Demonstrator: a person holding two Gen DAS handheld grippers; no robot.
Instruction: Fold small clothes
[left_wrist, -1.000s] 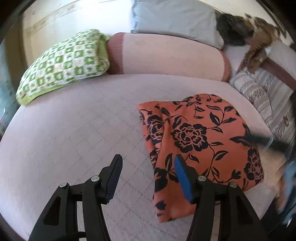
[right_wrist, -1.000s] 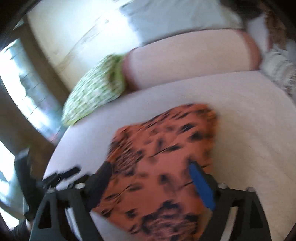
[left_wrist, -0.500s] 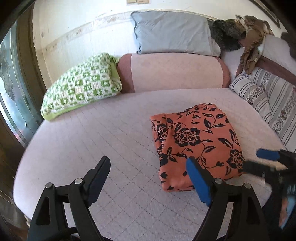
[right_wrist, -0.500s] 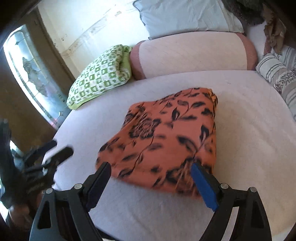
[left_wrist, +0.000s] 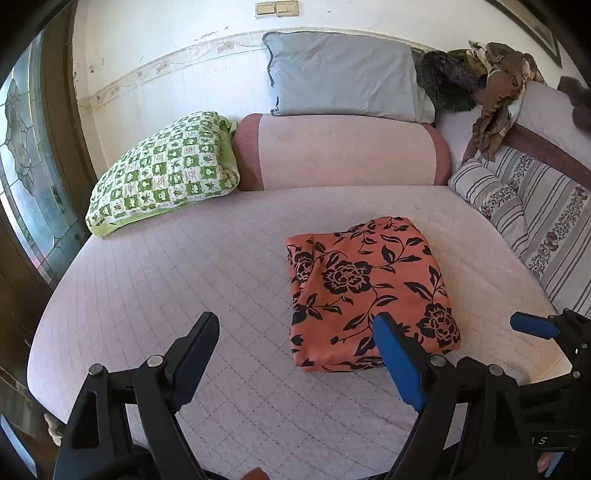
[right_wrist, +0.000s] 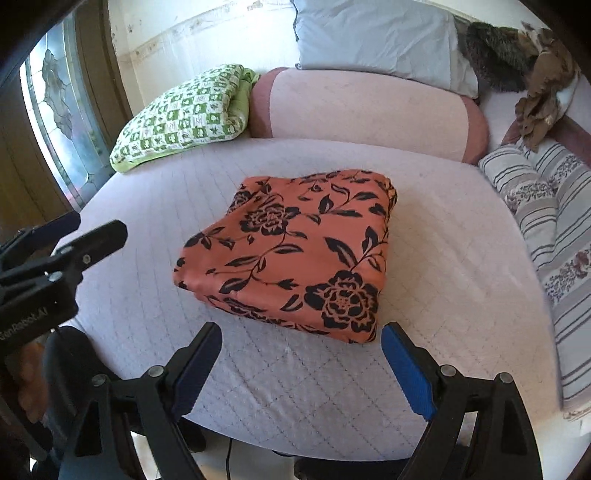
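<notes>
An orange cloth with black flowers (left_wrist: 365, 291) lies folded into a neat rectangle on the pale quilted bed (left_wrist: 184, 280); it also shows in the right wrist view (right_wrist: 295, 251). My left gripper (left_wrist: 295, 354) is open and empty, held above the bed's near edge, just left of the cloth. My right gripper (right_wrist: 301, 363) is open and empty, held in front of the cloth's near edge. Each gripper shows at the edge of the other's view: the right one (left_wrist: 546, 328), the left one (right_wrist: 74, 240).
A green checked pillow (left_wrist: 166, 173) lies at the back left. A pink bolster (left_wrist: 343, 151) and a grey pillow (left_wrist: 343, 74) stand behind. Striped cushions (left_wrist: 535, 218) line the right side. A glass door (left_wrist: 22, 166) is at the left.
Both grippers have pulled back and up from the folded cloth, which now lies free on the bed. The right gripper's view has steadied.
</notes>
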